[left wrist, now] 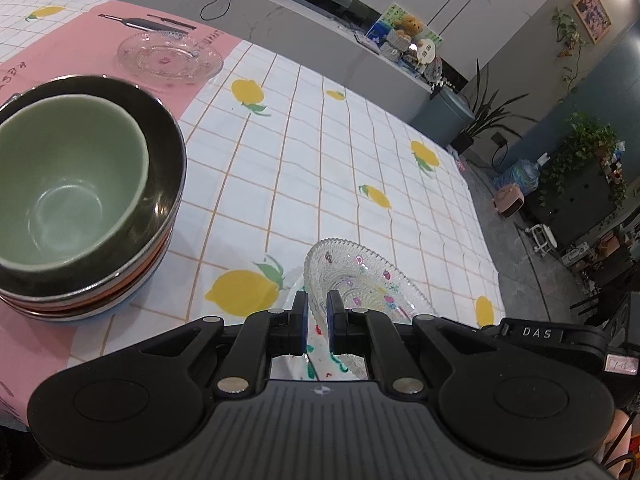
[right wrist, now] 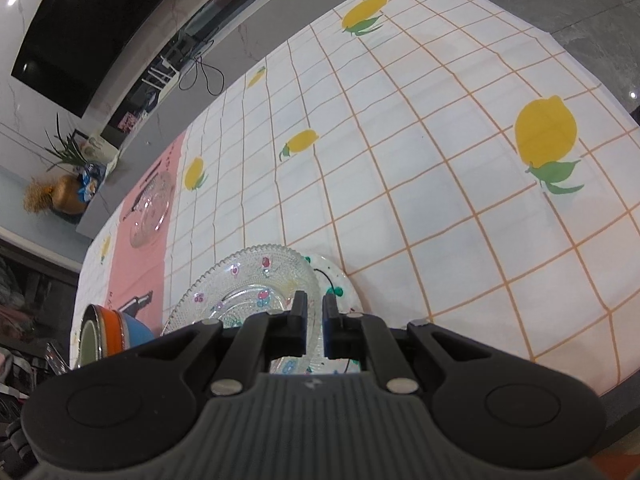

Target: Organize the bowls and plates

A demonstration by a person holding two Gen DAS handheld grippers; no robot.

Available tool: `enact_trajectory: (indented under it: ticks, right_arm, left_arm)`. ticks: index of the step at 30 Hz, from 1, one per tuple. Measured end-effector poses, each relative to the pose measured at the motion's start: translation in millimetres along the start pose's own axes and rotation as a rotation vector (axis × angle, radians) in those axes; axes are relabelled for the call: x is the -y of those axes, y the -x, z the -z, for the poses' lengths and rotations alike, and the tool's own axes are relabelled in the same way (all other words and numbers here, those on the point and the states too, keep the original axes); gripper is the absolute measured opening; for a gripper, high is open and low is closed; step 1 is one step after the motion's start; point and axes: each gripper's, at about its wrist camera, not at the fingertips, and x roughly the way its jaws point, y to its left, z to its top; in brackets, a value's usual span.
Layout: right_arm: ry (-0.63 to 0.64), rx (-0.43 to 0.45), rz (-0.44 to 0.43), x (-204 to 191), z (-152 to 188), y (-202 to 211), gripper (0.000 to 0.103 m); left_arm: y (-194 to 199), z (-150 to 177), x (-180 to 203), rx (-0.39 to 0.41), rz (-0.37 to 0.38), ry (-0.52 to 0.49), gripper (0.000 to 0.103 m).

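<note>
Two grippers, one load: both hold the same glass plate (left wrist: 360, 280) by its near rim, over a white plate with cherry print (right wrist: 340, 284).
Left gripper (left wrist: 318, 320): jaws drawn together on the glass plate's rim, blue pads either side of the glass; plate tilts away toward 1 o'clock in the left wrist view.
Right gripper (right wrist: 315, 320): jaws likewise clamped on the rim; in the right wrist view the plate spreads toward 11 o'clock.
Second glass plate (left wrist: 170, 56): lies flat on the pink strip of the tablecloth (left wrist: 360, 152), at 10 o'clock, well apart from the held one.
Bowl stack (left wrist: 92, 200): green bowl nested in a dark one atop orange and blue bowls, at 9 o'clock, near the left gripper.
Step in hand (judgement): carrying the held glass plate, likely to join its twin at 10 o'clock.
Technique: keep both grippers moving together so the glass is not twisted; level the plate before lowering.
Clearance: pass above or behind the bowl stack, not across its rim.
Placement: centre over the twin, set down gently, then release both sides at once.
Risk: glass rim slipping from narrow pads; whether the cherry plate touches the glass cannot be told.
</note>
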Motion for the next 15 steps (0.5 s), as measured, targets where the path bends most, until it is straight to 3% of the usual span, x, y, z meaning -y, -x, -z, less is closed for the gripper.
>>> enact_trajectory:
  ticks: [15]
  right_arm:
    - [0.092, -0.001, 0.115, -9, 5, -8, 0.006]
  left_arm:
    - [-23, 14, 3, -0.096, -0.061, -0.070, 0.010]
